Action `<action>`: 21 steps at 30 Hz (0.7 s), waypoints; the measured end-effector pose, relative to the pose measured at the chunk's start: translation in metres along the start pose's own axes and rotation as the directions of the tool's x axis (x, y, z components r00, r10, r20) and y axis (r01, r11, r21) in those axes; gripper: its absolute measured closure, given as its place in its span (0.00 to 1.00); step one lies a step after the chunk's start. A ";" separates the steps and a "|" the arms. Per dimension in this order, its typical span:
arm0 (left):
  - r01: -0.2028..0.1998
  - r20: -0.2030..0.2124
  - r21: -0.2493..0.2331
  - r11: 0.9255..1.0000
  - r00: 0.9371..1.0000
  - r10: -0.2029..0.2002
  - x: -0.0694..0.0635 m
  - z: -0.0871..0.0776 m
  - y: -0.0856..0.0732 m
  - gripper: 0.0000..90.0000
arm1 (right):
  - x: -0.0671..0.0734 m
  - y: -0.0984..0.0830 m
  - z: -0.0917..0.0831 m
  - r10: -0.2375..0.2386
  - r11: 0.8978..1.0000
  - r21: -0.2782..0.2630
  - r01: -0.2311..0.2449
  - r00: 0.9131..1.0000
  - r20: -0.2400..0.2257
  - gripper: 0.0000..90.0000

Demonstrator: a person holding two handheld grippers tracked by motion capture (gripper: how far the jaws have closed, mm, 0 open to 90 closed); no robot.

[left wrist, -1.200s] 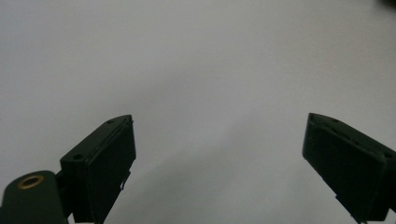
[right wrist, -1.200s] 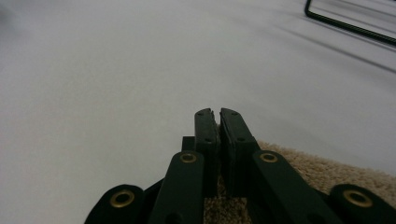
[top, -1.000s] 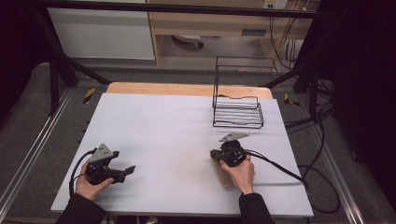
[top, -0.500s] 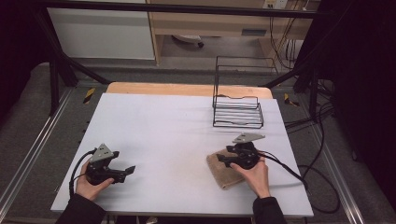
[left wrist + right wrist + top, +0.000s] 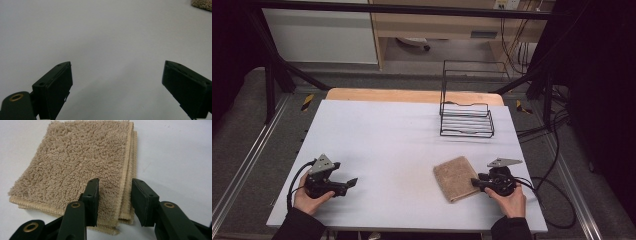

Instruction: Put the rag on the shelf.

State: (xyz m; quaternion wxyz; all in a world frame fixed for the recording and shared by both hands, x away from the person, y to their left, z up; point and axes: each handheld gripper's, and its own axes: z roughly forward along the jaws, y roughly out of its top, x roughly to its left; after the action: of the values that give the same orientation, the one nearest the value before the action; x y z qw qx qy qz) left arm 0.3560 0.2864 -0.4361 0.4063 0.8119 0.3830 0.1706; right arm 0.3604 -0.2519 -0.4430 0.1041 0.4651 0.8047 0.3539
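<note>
Towel (image 5: 456,178) lies folded flat near front right corner of table (image 5: 387,135). Your right gripper (image 5: 113,202) sits over its near corner, jaws partly apart, one on top of towel, one just off its edge. Not pinching yet. Push lower, catch all layers, then squeeze. Left gripper (image 5: 117,90) rests near front left corner, jaws wide apart, nothing between. Wire rack (image 5: 467,117) stands at back right.

Since one second ago: right hand slid toward right edge, so towel shows now. Left hand same spot.

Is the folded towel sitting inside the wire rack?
No, the folded towel lies flat on the white table in front of the right gripper, well short of the wire rack.
</note>
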 end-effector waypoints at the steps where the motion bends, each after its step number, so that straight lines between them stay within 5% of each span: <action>1: 0.000 0.000 0.000 1.000 1.000 0.000 0.000 0.000 0.000 0.11 | 0.001 0.000 0.002 0.003 1.000 0.010 -0.003 1.000 0.000 0.68; 13: -0.002 0.004 0.000 1.000 1.000 0.002 0.000 0.000 0.000 0.11 | -0.005 -0.003 0.001 0.037 0.999 0.006 -0.037 0.999 -0.003 0.65; 21: -0.006 0.006 0.001 1.000 1.000 0.006 -0.001 0.000 0.000 0.11 | -0.004 -0.004 0.001 0.088 0.996 0.013 -0.088 0.995 -0.038 0.82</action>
State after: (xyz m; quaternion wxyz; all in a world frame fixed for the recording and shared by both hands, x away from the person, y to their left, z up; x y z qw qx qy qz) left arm 0.3554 0.2850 -0.4361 0.4065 0.8138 0.3795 0.1688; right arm 0.3604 -0.2564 -0.4469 0.0701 0.4937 0.7874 0.3624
